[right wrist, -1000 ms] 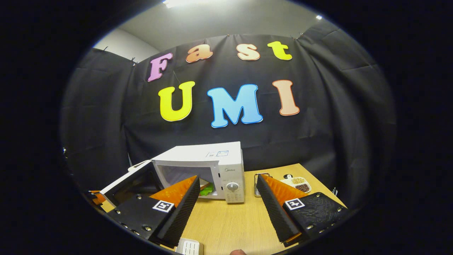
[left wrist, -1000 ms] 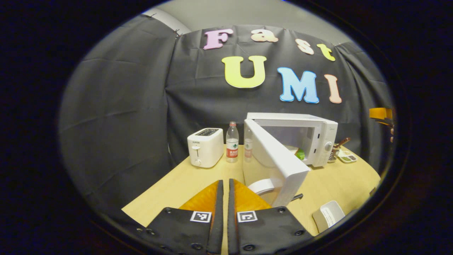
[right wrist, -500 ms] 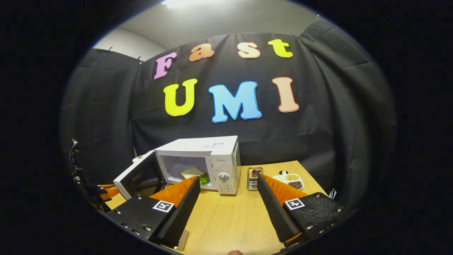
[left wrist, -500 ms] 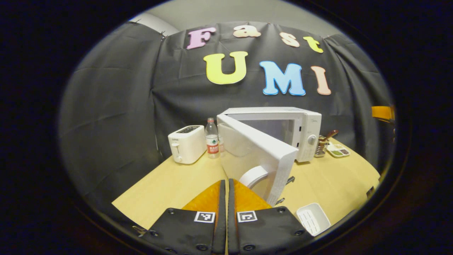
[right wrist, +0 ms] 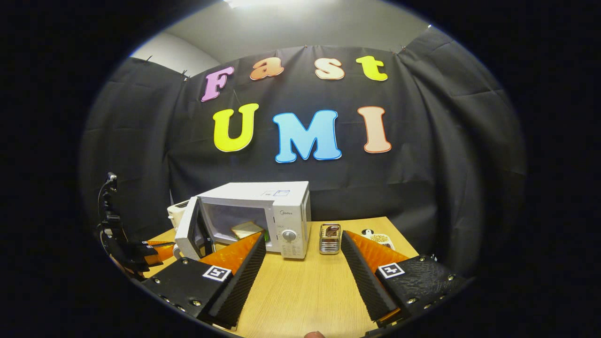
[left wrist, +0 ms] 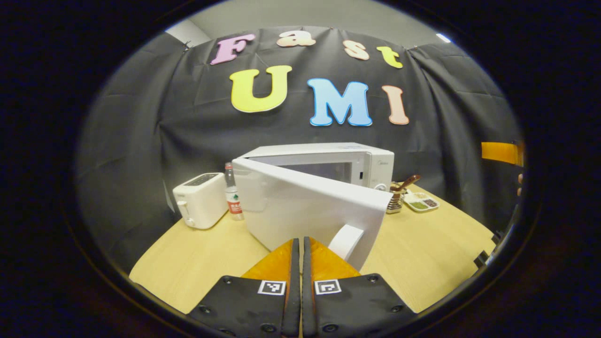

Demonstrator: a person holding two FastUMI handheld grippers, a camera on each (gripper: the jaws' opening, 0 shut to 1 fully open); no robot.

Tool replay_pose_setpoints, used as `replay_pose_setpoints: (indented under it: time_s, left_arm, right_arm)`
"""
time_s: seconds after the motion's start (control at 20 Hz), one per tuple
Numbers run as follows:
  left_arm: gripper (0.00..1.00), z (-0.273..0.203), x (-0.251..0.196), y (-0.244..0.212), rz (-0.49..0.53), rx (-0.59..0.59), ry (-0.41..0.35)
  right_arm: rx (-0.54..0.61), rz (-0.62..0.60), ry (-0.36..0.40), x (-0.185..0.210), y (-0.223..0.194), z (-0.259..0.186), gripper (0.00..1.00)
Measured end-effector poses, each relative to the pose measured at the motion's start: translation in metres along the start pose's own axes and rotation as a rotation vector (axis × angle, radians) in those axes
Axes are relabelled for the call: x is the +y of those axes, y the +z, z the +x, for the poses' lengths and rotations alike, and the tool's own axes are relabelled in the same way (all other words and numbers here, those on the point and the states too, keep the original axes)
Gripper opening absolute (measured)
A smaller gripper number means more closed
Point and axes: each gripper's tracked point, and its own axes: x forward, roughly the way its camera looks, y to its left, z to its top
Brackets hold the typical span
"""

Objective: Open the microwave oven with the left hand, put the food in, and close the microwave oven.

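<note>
Two grippers are at work over the desk (right wrist: pixel 305 300), and the food (right wrist: pixel 246 229), a slice of bread with something green beside it, lies inside the microwave oven (right wrist: pixel 277 213) toward the back edge. The door (left wrist: pixel 310 213) stands partly ajar, so closing looks like the step in hand. The left gripper (left wrist: pixel 300 249), fingers pressed together on nothing, is held low and level with its tips at the door's outer face beside the handle (left wrist: pixel 345 240), seemingly to push. The right gripper (right wrist: pixel 303 253) hangs back near the front edge, wide open and empty.

Microwave door (left wrist: pixel 310 206) hides the food; tray (left wrist: pixel 421 202) contents too small.
</note>
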Motion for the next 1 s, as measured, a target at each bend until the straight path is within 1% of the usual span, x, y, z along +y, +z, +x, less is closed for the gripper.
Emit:
replay_pose_setpoints:
  time_s: [0.15, 0.2, 0.3, 0.5, 0.75, 0.9, 0.95, 1.0]
  left_arm:
    - [0.07, 0.024, -0.018, 0.008, 0.012, 0.001, -0.081]
    - [0.08, 0.033, -0.024, 0.009, 0.024, 0.004, -0.105]
    - [0.08, 0.05, -0.032, 0.013, 0.036, 0.008, -0.144]
    - [0.07, 0.088, -0.044, 0.02, 0.016, 0.012, -0.199]
    - [0.1, 0.14, -0.057, 0.03, 0.011, 0.035, -0.221]
    - [0.1, 0.166, -0.068, 0.041, 0.034, 0.03, -0.244]
    - [0.07, 0.174, -0.069, 0.044, 0.04, 0.024, -0.243]
    - [0.1, 0.181, -0.072, 0.048, 0.034, 0.021, -0.246]
  right_arm:
    - [0.013, 0.011, -0.03, 0.002, -0.006, 0.004, 0.98]
    - [0.017, 0.014, -0.036, 0.002, -0.007, 0.004, 0.98]
    - [0.011, 0.013, -0.046, 0.002, -0.006, 0.007, 0.98]
    - [0.014, 0.004, -0.087, -0.004, -0.005, 0.018, 0.98]
    - [0.007, -0.014, -0.144, -0.013, -0.001, 0.023, 0.98]
    - [0.004, -0.032, -0.174, -0.018, 0.002, 0.019, 0.98]
    - [0.0, -0.034, -0.183, -0.021, 0.003, 0.018, 0.98]
    - [-0.003, -0.035, -0.193, -0.024, 0.004, 0.016, 0.98]
